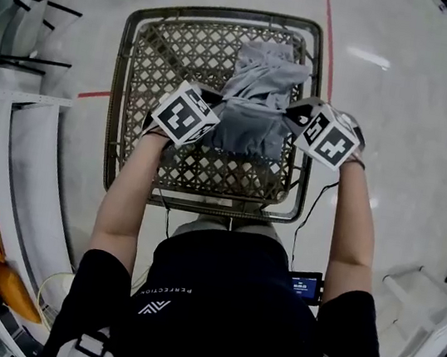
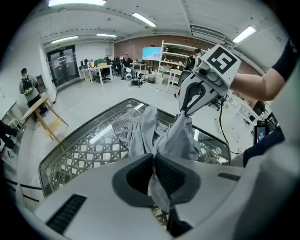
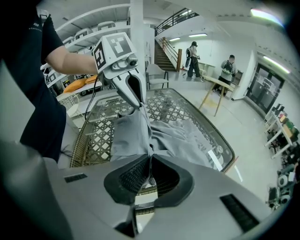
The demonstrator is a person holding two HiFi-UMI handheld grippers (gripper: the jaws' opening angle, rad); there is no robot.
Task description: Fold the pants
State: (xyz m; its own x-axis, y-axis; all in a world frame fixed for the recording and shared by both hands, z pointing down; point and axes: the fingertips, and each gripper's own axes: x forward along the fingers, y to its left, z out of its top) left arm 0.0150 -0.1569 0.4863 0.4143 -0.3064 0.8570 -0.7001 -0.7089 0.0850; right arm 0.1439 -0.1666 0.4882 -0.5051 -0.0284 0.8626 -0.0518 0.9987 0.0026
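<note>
One glass-topped wicker table (image 1: 175, 57) under grey pants (image 1: 255, 111), pale glossy floor (image 1: 389, 141).

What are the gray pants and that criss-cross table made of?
The pants look like thin, soft gray cloth, matte: they drape and wrinkle. The table seems woven wicker, a criss-cross lattice, probably under a shiny glass top that reflects the lights.

Black short-sleeved T-shirt (image 1: 225, 325), white logo (image 1: 154, 307)
</note>
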